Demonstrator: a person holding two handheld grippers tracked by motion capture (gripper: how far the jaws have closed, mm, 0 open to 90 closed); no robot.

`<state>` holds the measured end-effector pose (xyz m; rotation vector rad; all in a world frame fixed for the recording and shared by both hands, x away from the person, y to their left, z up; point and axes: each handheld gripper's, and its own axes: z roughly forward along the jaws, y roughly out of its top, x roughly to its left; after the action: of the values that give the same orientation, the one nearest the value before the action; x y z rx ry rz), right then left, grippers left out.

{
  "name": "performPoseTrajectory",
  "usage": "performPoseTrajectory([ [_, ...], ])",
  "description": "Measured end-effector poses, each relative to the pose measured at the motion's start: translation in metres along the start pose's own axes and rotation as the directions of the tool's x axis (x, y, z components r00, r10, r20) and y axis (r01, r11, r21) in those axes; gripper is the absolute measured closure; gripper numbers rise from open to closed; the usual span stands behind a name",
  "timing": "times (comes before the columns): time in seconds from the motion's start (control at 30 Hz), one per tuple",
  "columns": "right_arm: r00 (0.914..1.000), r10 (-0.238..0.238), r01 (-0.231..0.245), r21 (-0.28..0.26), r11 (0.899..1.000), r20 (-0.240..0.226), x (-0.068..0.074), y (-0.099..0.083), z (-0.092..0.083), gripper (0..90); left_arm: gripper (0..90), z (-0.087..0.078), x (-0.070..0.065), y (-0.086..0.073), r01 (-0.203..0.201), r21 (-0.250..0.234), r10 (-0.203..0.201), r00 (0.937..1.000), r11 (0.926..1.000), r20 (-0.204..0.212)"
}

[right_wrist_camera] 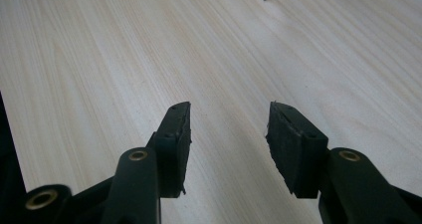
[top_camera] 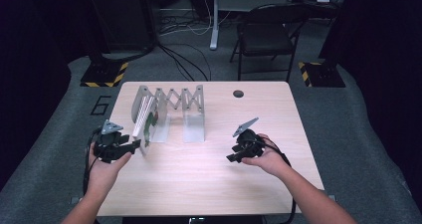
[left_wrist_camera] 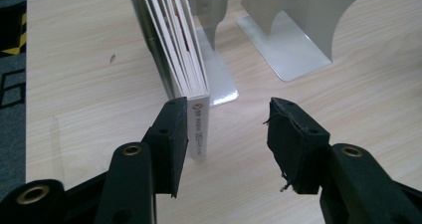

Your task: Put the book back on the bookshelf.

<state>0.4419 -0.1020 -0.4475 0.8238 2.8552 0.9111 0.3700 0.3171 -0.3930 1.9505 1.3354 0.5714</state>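
Pale wood surface point(top_camera: 209, 179), dark room, one black folding chair point(top_camera: 266, 35) upper centre. One grey accordion rack point(top_camera: 171, 107), one white book point(left_wrist_camera: 198, 127). Left gripper point(left_wrist_camera: 226, 129) and right gripper point(right_wrist_camera: 229, 134) half-open, empty.

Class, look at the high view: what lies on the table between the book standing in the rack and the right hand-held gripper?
One upright metal divider of the expanding rack, then bare tabletop, between the book and the right hand-held gripper.

Ahead of my right tongs point(right_wrist_camera: 229, 129) the pale wooden table point(top_camera: 209, 184) lies bare, so there I can pass freely. My left tongs point(left_wrist_camera: 226, 134) have the upright white thin books point(left_wrist_camera: 176, 50) against their left pad, blocking that side. The grey metal expanding book rack point(top_camera: 179, 102) walls off the far-left table.
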Motion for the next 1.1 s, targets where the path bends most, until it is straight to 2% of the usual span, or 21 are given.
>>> performPoseTrajectory([
  [0.23, 1.0, 0.004, -0.004, 0.002, 1.0, 0.005, 0.002, 0.0, -0.002, 51.9, 50.3, -0.003, -0.008, -0.005, -0.02, 0.008, 0.019, 0.9995, 0.9998, 0.024],
  [0.27, 0.9999, -0.008, 0.008, 0.002, 1.0, 0.009, 0.002, 0.0, -0.002, 51.7, 50.3, -0.002, -0.01, -0.006, -0.019, 0.002, 0.019, 0.9996, 0.9998, 0.022],
  [0.37, 0.9999, -0.004, 0.004, 0.002, 1.0, 0.014, 0.005, 0.0, -0.002, 51.7, 50.2, -0.002, -0.014, -0.011, -0.033, 0.011, 0.032, 0.9987, 0.9994, 0.04],
  [0.43, 0.9998, -0.018, 0.018, 0.005, 1.0, 0.011, 0.006, 0.001, -0.002, 51.6, 50.1, -0.001, -0.017, -0.013, -0.036, 0.019, 0.035, 0.9979, 0.9992, 0.055],
  [0.53, 0.9998, -0.009, 0.009, -0.004, 1.0, 0.019, 0.008, 0.0, -0.001, 51.6, 49.8, 0.002, -0.021, -0.018, -0.036, 0.019, 0.034, 0.9969, 0.9992, 0.071],
  [0.57, 0.9999, -0.005, 0.005, 0.012, 1.0, 0.012, 0.009, 0.001, -0.002, 51.6, 49.8, 0.003, -0.023, -0.02, -0.038, 0.019, 0.037, 0.9963, 0.9991, 0.077],
  [0.7, 0.9993, -0.034, 0.034, 0.01, 0.999, 0.018, 0.009, 0.0, -0.002, 51.5, 49.6, 0.009, -0.029, -0.027, -0.048, 0.023, 0.045, 0.9934, 0.9986, 0.105],
  [0.8, 0.9997, -0.015, 0.015, 0.006, 1.0, 0.021, 0.011, -0.001, -0.003, 51.4, 49.5, 0.017, -0.034, -0.033, -0.049, 0.024, 0.046, 0.9912, 0.9985, 0.124],
  [0.87, 0.9994, -0.027, 0.027, 0.009, 1.0, 0.021, 0.01, 0.0, -0.004, 51.4, 49.5, 0.022, -0.038, -0.036, -0.056, 0.026, 0.051, 0.9865, 0.9981, 0.155],
  [0.97, 0.9997, -0.014, 0.013, 0.008, 1.0, 0.022, 0.013, -0.001, -0.003, 51.4, 49.4, 0.027, -0.043, -0.041, -0.09, 0.027, 0.084, 0.9817, 0.9956, 0.171],
  [1.03, 0.9991, -0.033, 0.033, 0.005, 0.999, 0.026, 0.013, -0.001, -0.002, 51.4, 49.3, 0.031, -0.046, -0.044, -0.094, 0.014, 0.09, 0.9784, 0.9955, 0.186],
  [1.1, 0.9991, -0.031, 0.031, 0.008, 0.999, 0.028, 0.014, -0.002, -0.001, 51.4, 49.3, 0.034, -0.049, -0.047, -0.104, 0.008, 0.1, 0.9736, 0.9945, 0.205],
])
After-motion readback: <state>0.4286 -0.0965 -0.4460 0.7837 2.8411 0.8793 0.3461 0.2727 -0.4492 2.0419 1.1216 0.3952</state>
